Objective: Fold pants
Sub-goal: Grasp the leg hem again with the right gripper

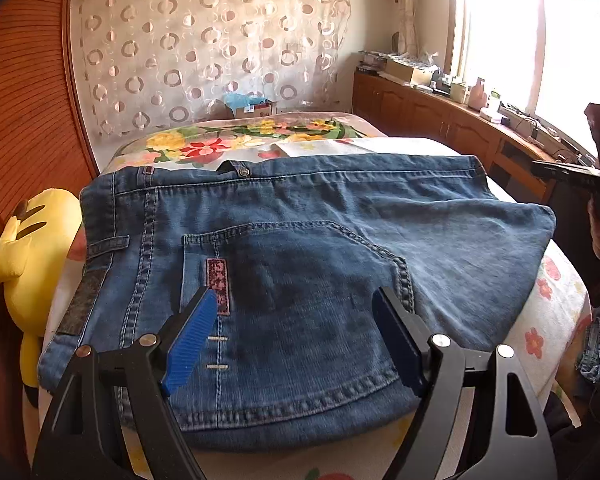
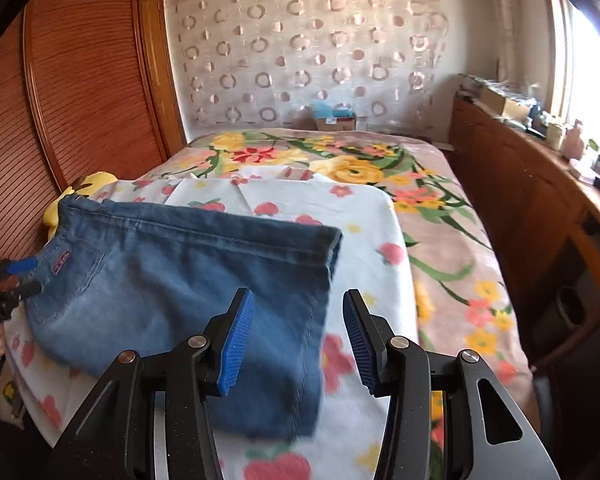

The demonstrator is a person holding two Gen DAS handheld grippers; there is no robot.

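Both open hand-held grippers [image 1: 296,332] [image 2: 298,340] above folded jeans [image 1: 300,240].

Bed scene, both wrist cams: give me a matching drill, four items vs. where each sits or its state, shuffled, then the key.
Items:
1. jeans
2. yellow plush toy
3. left gripper
4. cardboard box

Places or states:
A. wedged between the bed's left edge and the wooden wardrobe
B. on the floor beyond the far end of the bed, below the circle-patterned curtain
C. folded, flat on the strawberry-print sheet
D. open, holding nothing, above the back pocket

Pairs: 1-C, 2-A, 3-D, 4-B
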